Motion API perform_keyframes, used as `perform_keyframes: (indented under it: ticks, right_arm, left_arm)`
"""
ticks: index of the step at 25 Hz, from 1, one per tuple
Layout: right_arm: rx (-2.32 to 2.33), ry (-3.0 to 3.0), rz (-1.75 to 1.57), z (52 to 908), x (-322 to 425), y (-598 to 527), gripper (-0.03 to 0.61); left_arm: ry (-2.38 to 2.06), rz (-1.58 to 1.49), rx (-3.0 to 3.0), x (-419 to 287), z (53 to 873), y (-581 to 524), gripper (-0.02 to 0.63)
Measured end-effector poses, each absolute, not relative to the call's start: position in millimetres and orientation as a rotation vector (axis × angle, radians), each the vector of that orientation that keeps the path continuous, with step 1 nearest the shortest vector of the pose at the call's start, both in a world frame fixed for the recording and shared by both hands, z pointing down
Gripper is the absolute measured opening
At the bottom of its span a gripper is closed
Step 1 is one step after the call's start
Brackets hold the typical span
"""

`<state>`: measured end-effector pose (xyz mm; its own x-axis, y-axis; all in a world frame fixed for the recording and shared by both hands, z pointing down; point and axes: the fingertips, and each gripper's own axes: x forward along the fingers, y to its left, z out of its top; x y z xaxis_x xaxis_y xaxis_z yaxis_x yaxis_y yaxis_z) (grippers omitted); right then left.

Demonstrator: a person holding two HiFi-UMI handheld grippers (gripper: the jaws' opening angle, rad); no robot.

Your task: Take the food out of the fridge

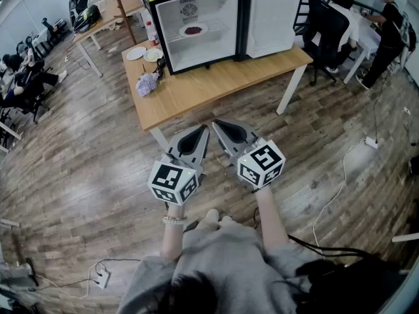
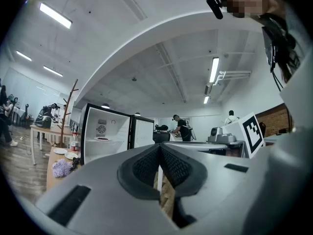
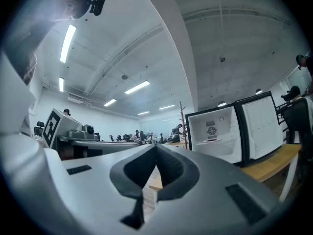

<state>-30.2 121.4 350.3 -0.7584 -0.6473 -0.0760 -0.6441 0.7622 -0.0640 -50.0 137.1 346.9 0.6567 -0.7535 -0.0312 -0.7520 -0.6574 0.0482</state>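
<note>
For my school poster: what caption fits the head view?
Left gripper and right gripper, jaws shut, face the open fridge with a plate of food inside.

The left gripper has its 2 jaws closed together, empty, and beyond them the fridge stands open with food on its shelf.

Count: one fridge, one plate of food inside. One tabletop carrying two plates, one bottle, one bunch of purple flowers. Two tools: left tool, right tool.
</note>
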Motion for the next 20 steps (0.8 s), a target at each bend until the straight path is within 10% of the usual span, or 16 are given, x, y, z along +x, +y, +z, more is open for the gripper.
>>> perform_keyframes:
  ticks: [20]
  right_arm:
    - [-1.022,2.865,-0.073,346,-8,111,0.008]
  left_arm:
    - [-1.329,-0.055,2.828,-31,344,132,0.008]
